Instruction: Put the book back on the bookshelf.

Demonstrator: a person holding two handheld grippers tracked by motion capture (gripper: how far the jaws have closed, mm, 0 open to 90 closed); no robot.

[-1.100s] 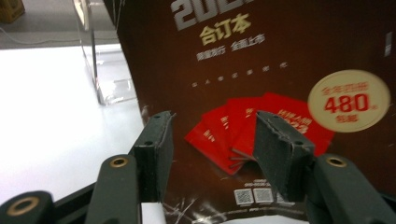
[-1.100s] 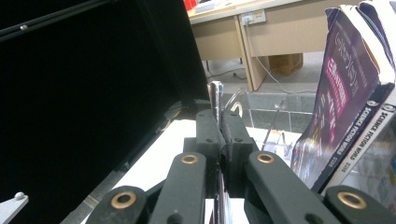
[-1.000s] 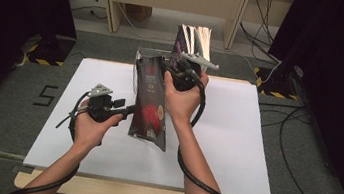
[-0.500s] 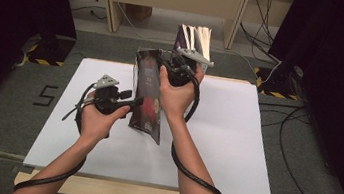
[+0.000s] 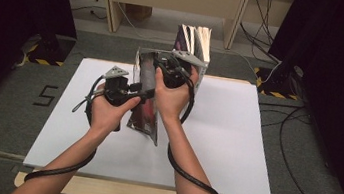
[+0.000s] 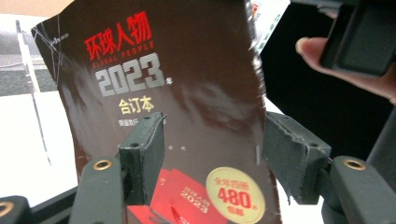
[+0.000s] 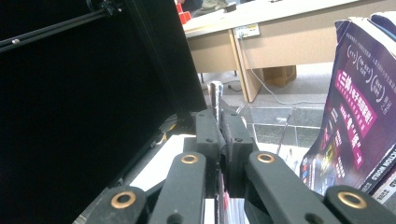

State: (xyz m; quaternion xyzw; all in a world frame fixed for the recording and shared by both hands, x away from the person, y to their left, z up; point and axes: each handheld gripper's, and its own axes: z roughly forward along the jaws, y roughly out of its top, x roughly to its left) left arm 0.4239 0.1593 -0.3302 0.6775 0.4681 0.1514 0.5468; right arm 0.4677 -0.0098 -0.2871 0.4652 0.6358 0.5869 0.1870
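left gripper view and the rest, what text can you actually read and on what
"环球人物" on the dark magazine cover
"GLOBAL PEOPLE" under it, blurred
"2023" on the cover, then a small "年"
"合订本" on the cover
"480" in its gold round badge
"5" marked on the floor
Purple magazine: print too blurred to read

We hold black two-jaw left gripper (image 5: 146, 92) with jaws parted; black two-jaw right gripper (image 7: 223, 140) pinched tight, forearms converging mid-table.
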